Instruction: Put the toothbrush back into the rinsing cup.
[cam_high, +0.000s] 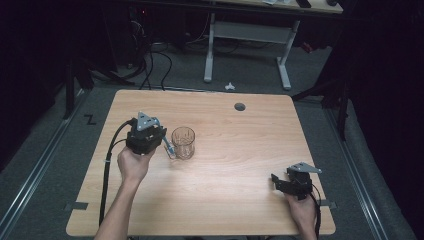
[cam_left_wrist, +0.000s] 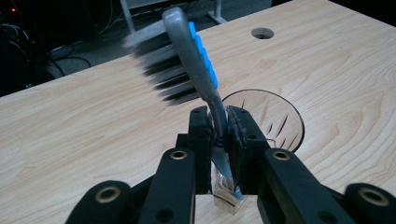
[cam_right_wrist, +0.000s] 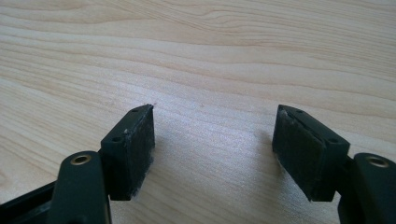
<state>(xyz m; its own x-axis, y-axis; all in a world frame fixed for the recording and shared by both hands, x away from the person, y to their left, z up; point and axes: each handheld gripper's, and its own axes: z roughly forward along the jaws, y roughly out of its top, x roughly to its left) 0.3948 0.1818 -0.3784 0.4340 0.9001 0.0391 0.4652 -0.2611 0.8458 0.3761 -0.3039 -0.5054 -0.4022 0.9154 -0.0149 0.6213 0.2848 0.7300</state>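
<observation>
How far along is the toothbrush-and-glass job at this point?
Done: the left hand-held gripper is shut on the toothbrush handle, bristle head up, lifted off the table. In hand: the toothbrush hangs beside the glass tumbler, near its rim. Left: it is not yet in the tumbler, if that is the aim. The right hand-held gripper rests open, holding nothing.

Bright light on the table, dark surroundings, toothbrush bristles blurred.
</observation>
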